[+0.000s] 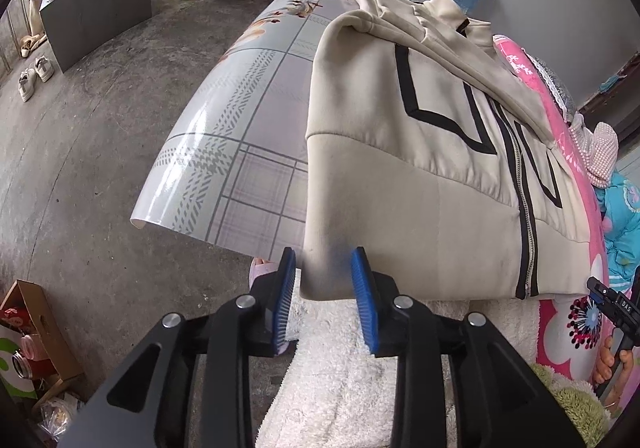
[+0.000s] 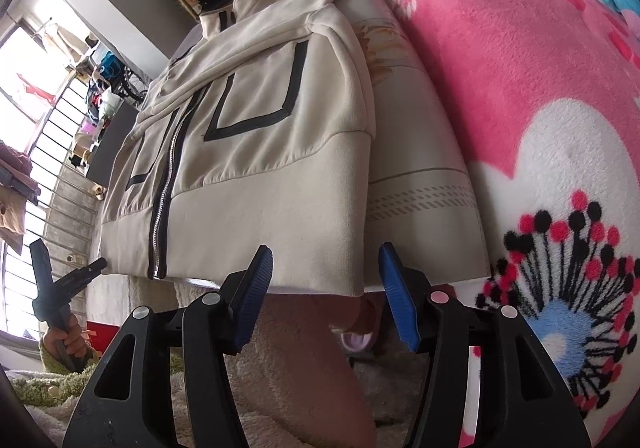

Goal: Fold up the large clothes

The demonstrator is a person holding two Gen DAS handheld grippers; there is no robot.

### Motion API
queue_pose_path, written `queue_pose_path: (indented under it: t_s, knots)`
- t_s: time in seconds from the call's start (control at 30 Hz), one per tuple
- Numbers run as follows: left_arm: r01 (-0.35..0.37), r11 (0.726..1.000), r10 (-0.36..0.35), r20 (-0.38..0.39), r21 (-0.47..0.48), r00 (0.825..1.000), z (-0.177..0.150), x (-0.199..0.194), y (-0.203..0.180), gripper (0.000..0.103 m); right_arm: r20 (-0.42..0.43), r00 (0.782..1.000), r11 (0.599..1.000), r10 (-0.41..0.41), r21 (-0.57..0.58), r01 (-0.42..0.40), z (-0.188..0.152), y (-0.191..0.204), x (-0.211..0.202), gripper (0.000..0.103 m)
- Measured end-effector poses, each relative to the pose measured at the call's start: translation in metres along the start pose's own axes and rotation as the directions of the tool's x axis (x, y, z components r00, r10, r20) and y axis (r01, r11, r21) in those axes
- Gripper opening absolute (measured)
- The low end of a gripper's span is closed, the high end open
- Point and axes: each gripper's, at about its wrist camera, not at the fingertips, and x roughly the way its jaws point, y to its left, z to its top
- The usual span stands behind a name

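Left wrist view: left tongs (image 1: 325,280) spread, nothing pinched, pads straddling the near-left hem corner of the jacket (image 1: 420,175). The corner sits between the pads, but whether either pad touches cloth I cannot tell. The jacket lies flat on the desk (image 1: 224,135), zipper (image 1: 528,232) up, sleeves folded in over the chest, collar at the far end. Its long axis runs near to far, straight out from the tongs, and the hem hangs just over the near desk edge. Pink blanket (image 1: 560,135) is to the right of the jacket. Right tongs (image 1: 612,306) show at the right edge, beyond the hem's right corner; their state is not readable from here.

Right wrist view: right tongs (image 2: 326,268) spread, empty, bracketing the near-right hem corner of the jacket (image 2: 260,151). The left pad overlaps the hem edge in the picture; the right pad is clear of the cloth, over bare desk (image 2: 424,187). The zipper (image 2: 162,207) runs far-left of this corner, and the blanket (image 2: 520,87) fills the right side. Left tongs (image 2: 70,266) sit at the far left, spread, near the other hem corner.

Judgement: each hand is nearest its own hem corner. Next comes closing on both corners and carrying the hem far toward the collar, folding across the long axis. Risk: the thick doubled hem slips from a shallow bite.
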Motion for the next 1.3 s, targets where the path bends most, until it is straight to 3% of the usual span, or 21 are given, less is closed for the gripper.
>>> queue_pose_path:
  t_s: [0.5,0.63,0.77,0.87,1.13,1.3]
  knots:
    - [0.008,1.0,-0.007,0.009,-0.022,1.0,0.0,0.004,0.002,0.03,-0.009,1.0,1.0,0.012,-0.019,-0.012,-0.003,0.006,0.005,0.053]
    - [0.0,1.0,0.0,0.036,0.003,0.999,-0.002,-0.002,-0.003,0.029,-0.014,1.0,1.0,-0.003,-0.019,0.003,-0.003,0.006,0.006,0.041]
    - [-0.047,0.998,0.044,0.059,0.051,0.997,-0.004,-0.007,-0.009,0.014,-0.015,0.999,0.999,-0.031,-0.018,0.031,-0.005,0.005,0.005,0.023]
    - [-0.057,0.995,0.049,0.092,0.084,0.995,-0.004,-0.018,-0.016,0.008,-0.016,0.999,0.999,-0.043,-0.014,0.042,-0.007,0.002,0.005,0.009]
    - [-0.123,0.978,0.09,0.189,0.17,0.978,0.009,-0.043,-0.046,0.006,0.024,1.0,1.0,-0.002,0.01,0.001,-0.002,0.004,-0.006,0.004]
    - [-0.195,0.954,0.147,0.213,0.229,0.966,0.017,-0.038,-0.066,0.006,0.031,0.999,1.0,0.008,0.021,-0.008,0.003,0.005,-0.008,0.004]
